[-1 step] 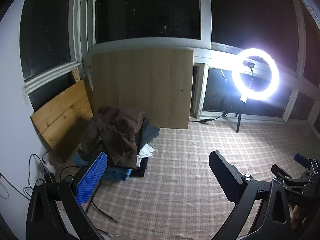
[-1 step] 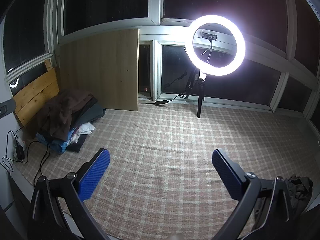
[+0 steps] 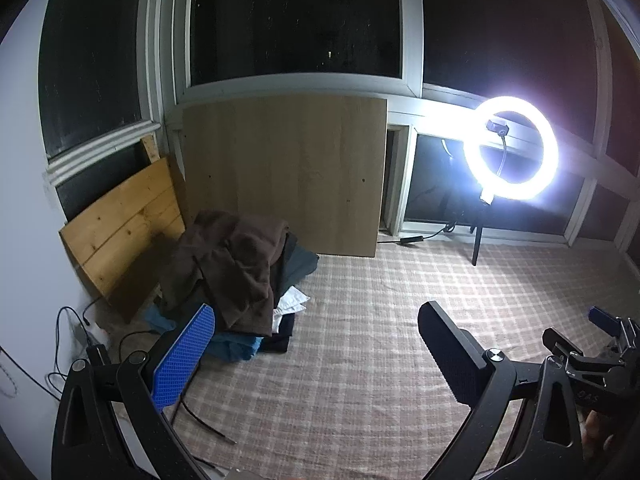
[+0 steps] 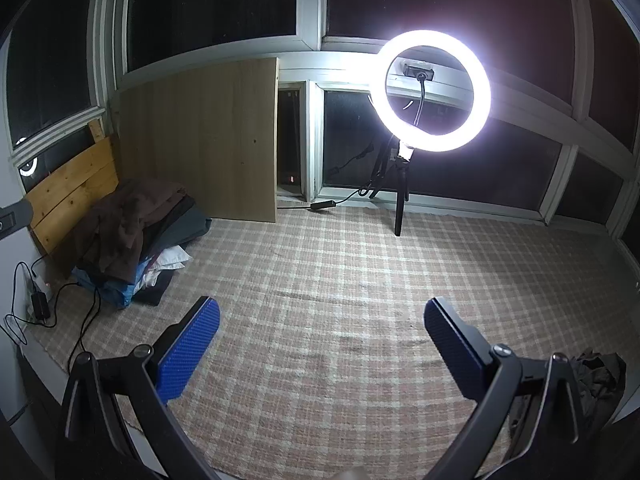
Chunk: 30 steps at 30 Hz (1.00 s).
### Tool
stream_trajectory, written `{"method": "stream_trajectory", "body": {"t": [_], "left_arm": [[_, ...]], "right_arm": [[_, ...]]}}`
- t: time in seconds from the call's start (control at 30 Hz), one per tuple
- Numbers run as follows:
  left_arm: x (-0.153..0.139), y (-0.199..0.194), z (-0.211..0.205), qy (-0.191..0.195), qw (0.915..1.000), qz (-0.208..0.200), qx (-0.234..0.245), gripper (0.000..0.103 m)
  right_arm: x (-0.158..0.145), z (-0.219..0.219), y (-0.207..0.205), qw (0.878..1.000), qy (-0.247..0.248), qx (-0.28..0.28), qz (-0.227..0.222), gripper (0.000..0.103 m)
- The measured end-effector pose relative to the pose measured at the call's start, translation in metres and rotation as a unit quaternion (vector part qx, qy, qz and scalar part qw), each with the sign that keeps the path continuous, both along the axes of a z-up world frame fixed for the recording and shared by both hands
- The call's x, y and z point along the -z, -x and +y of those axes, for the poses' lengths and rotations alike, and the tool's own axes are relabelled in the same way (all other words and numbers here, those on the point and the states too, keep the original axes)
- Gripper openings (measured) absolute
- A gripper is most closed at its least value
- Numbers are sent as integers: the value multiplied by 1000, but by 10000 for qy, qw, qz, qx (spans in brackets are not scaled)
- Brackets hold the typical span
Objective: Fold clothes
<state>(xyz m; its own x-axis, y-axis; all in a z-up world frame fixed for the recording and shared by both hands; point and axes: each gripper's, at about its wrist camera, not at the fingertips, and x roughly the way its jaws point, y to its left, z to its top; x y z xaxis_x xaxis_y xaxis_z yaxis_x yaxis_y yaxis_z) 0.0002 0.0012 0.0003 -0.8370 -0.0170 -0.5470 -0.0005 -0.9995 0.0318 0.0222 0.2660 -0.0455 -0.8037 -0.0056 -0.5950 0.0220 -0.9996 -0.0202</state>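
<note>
This looks like a glazed balcony or sunroom in a home, set up for filming at night: dark window panes (image 4: 212,4) in white frames wrap round the far side, ahead of the fingers. A checked mat (image 4: 340,300) covers the floor under the fingers, with a lit ring light (image 4: 434,90) on a tripod beyond them. Off to the left of the fingers a heap of clothes (image 3: 236,268) lies against leaning wooden boards (image 3: 284,172), near trailing cables (image 4: 60,300).
</note>
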Motion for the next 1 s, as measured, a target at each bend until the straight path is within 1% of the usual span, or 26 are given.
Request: {"method": "stream_trajectory", "body": {"t": [0.07, 0.13, 0.23, 0.37, 0.57, 0.67, 0.77, 0.9, 1.0], "left_arm": [[0, 0, 3, 90, 9999, 17, -44, 102], [4, 2, 13, 217, 9997, -94, -85, 102], [15, 11, -5, -231, 9994, -233, -64, 102], [19, 18, -14, -232, 9992, -320, -34, 102], [21, 27, -13, -199, 9990, -405, 52, 102], [24, 29, -12, -177, 9990, -385, 122, 102], [26, 31, -10, -118, 9991, -336, 233, 102], [29, 36, -7, -40, 9991, -278, 330, 102], [35, 44, -2, -69, 9978, -397, 534, 102]], "right_arm": [[2, 0, 1, 10000, 6, -3, -21, 103], [3, 0, 2, 10000, 13, -6, -42, 103], [9, 0, 7, 9999, 92, -8, -143, 103], [10, -2, 8, 9998, 166, 17, -111, 103], [15, -5, 10, 9997, 167, 91, -119, 103], [16, -2, 11, 9996, 215, 165, -125, 103], [17, -1, 11, 9993, 173, 303, -90, 103], [18, 1, 13, 9992, 241, 314, -96, 103], [21, -1, 12, 9989, 184, 412, -94, 103]]}}
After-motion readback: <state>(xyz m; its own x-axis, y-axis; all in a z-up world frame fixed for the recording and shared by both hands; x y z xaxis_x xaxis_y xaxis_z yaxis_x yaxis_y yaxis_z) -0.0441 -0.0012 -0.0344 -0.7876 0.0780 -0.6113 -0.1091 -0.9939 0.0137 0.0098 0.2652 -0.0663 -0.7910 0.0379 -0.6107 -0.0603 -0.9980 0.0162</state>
